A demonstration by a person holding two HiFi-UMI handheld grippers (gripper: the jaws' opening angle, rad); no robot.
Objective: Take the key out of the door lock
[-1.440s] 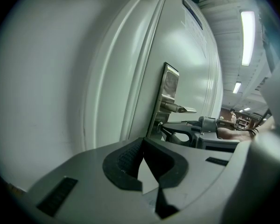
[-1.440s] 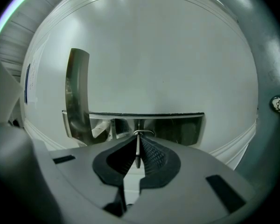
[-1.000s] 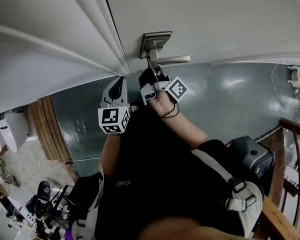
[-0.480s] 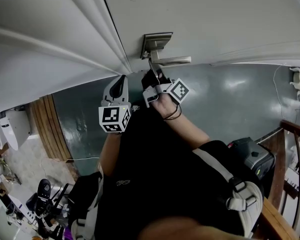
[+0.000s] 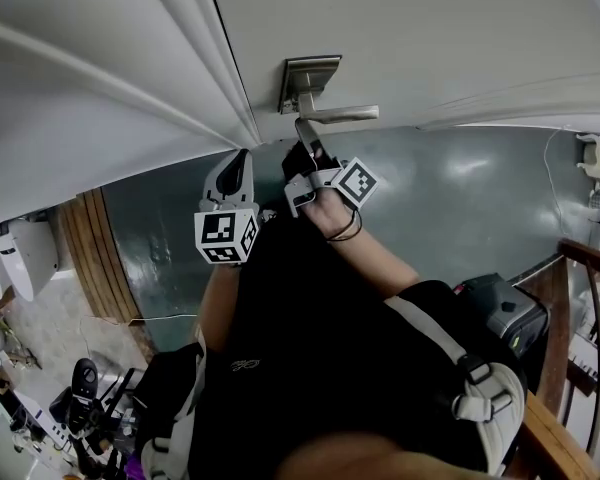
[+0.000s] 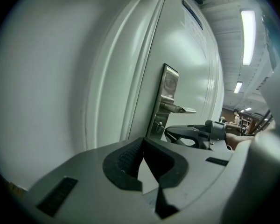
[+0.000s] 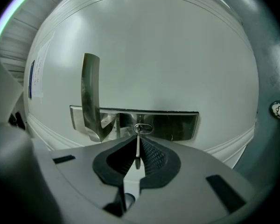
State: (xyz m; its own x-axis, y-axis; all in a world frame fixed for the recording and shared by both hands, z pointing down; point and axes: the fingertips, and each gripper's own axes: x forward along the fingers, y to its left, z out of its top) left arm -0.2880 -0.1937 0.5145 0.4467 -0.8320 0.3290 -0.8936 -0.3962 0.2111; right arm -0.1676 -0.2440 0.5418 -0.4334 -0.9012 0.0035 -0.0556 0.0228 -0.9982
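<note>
Tongs first: in the head view your right gripper (image 5: 302,150) sat at centre frame, nosed up to the lock plate (image 5: 310,73) under the door handle (image 5: 340,114), with your left gripper (image 5: 238,168) idle just to its left. In the left gripper view, those jaws were clenched on nothing. In the right gripper view, your jaws were clamped on the key (image 7: 137,147), its blade in the keyhole at centre frame. The grasp looked made, so next came a straight pull back, no twisting.
</note>
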